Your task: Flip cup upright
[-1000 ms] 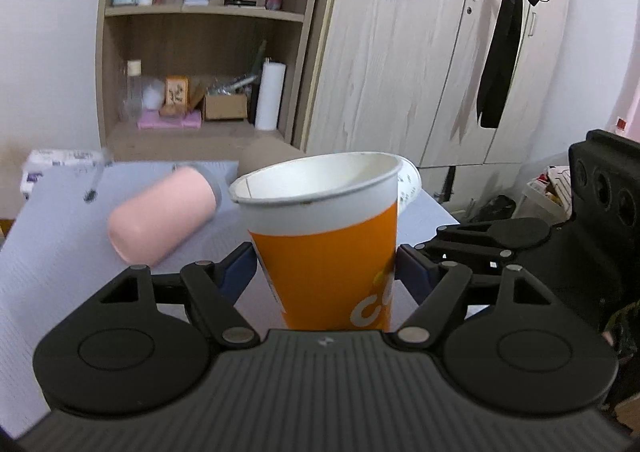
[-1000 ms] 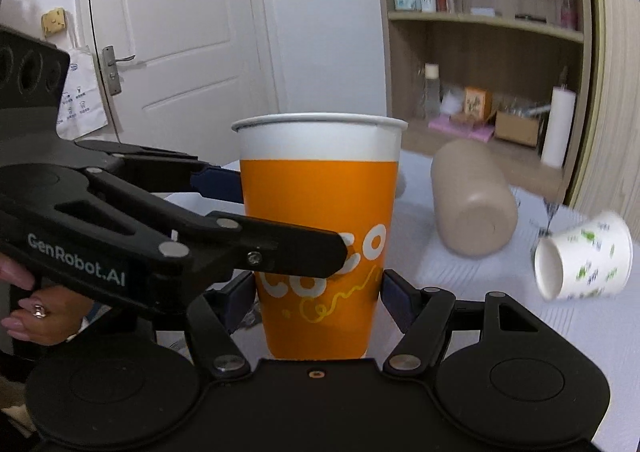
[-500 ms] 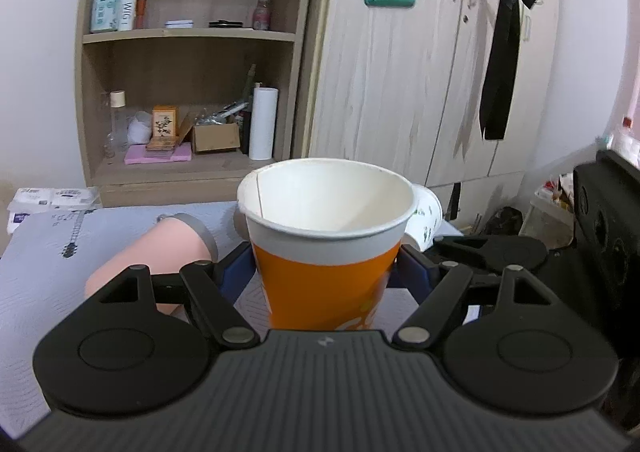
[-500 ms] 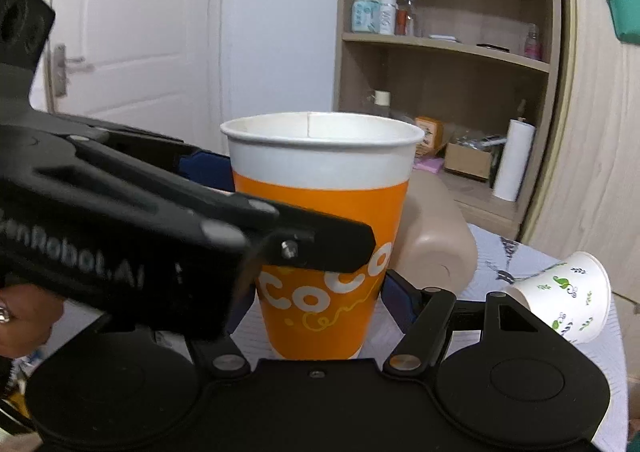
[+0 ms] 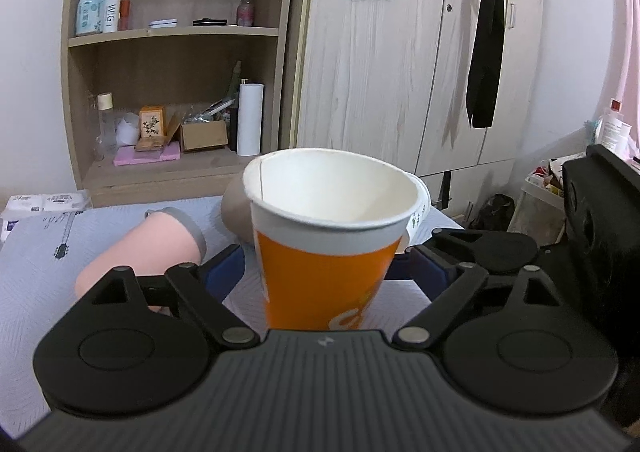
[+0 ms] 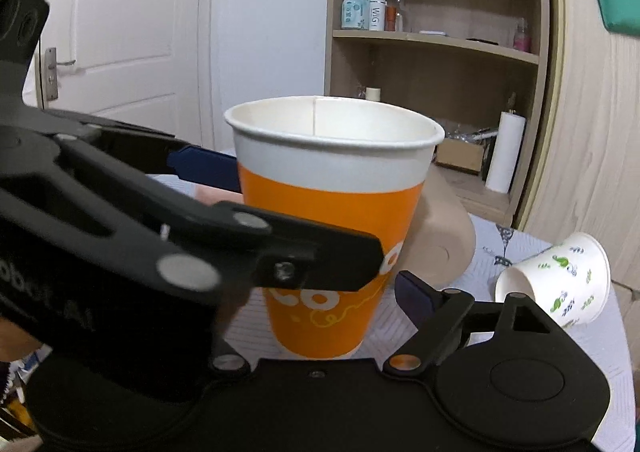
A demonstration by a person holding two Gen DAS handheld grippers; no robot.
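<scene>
Orange cup (image 5: 324, 276) upright, mouth up, frame center in both views, sitting between spread fingers of left gripper (image 5: 326, 272) and right gripper (image 6: 320, 292); both look released, gaps beside the cup. Pink tumbler (image 5: 140, 252) lies left of center; printed paper cup (image 6: 556, 284) on its side, lower right.

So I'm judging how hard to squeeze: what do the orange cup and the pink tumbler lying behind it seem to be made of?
The orange cup looks like thin coated paper: rolled rim, a vertical seam inside, printed matte wall, so it would probably crush easily. The pink tumbler looks rigid, with a smooth matte coat and grey band at its end; plastic or coated metal, I cannot tell which.
</scene>
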